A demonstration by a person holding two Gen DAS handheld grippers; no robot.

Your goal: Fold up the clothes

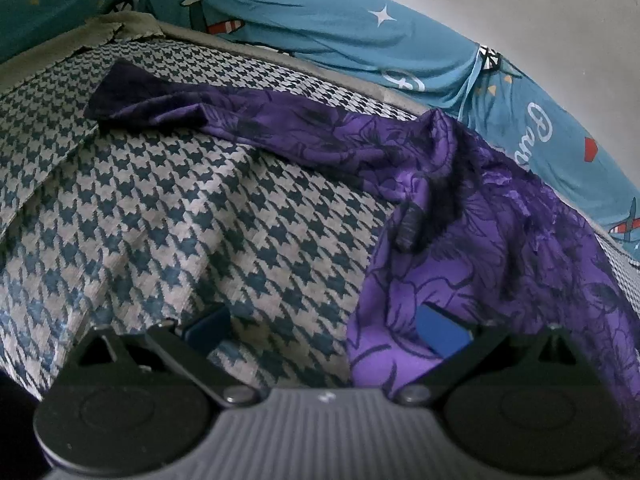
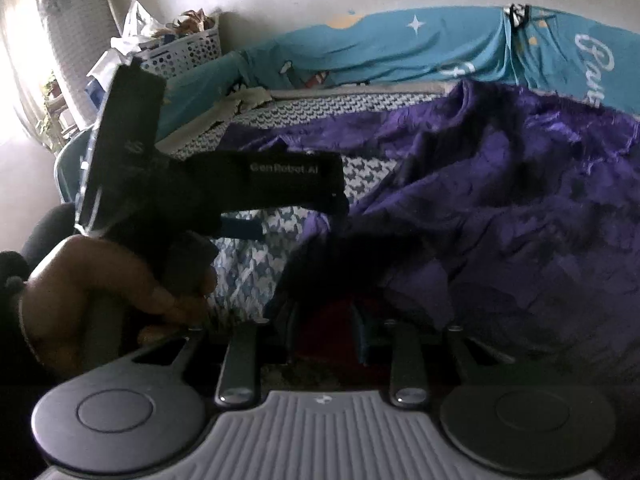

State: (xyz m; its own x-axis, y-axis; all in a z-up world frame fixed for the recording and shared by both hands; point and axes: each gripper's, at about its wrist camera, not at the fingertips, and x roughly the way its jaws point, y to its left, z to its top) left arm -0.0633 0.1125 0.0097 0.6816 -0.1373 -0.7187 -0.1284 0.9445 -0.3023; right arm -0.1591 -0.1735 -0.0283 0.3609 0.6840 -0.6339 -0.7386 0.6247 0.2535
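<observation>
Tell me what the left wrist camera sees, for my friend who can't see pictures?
A purple flowered garment lies rumpled on a houndstooth bed cover, one sleeve stretched out to the left. The left gripper is open low over the garment's edge, one blue pad on the fabric. A teal cartoon-print sheet runs along the wall behind.

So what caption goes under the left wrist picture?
Open left gripper hovers at the purple flowered garment's edge on the houndstooth bedcover.

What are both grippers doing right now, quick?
Left gripper: jaws open, one finger over the purple garment, nothing gripped.
Right gripper: jaws narrow, closed on a dark fold of the purple garment.
</observation>
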